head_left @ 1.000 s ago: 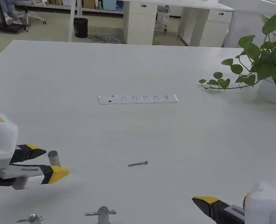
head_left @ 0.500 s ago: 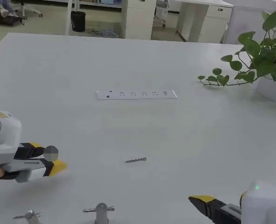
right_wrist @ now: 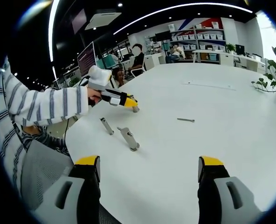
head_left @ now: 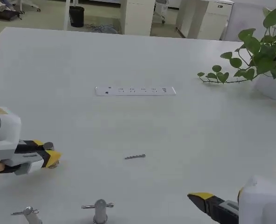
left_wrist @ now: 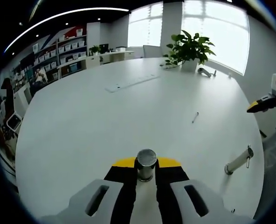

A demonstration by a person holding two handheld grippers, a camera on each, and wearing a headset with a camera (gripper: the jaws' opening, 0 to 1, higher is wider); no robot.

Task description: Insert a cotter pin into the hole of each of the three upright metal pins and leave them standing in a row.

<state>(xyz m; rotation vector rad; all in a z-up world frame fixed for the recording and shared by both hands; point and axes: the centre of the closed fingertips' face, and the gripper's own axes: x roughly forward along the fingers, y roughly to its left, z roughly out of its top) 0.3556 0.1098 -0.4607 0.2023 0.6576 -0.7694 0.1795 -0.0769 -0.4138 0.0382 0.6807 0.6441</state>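
Note:
My left gripper (head_left: 51,157) is shut on a short metal pin (left_wrist: 146,164), which stands upright between the jaws, low over the white table (head_left: 184,126). Two more metal pins (head_left: 100,208) (head_left: 29,214) stand near the front edge, each with a cotter pin through its head. They also appear in the right gripper view as pin (right_wrist: 128,138) and pin (right_wrist: 106,126). A loose cotter pin (head_left: 135,157) lies mid-table, between both grippers. My right gripper (right_wrist: 149,163) hangs open at the front right, with nothing between its jaws.
A white power strip (head_left: 135,90) lies across the middle of the table. A potted plant (head_left: 264,51) stands at the far right edge. A person's striped sleeve (right_wrist: 44,109) reaches in behind the left gripper. Desks and chairs stand beyond the table.
My left gripper has sunk toward the table with the pin, which now shows less above the jaws. The head camera has tilted slightly. The right gripper has stayed open.

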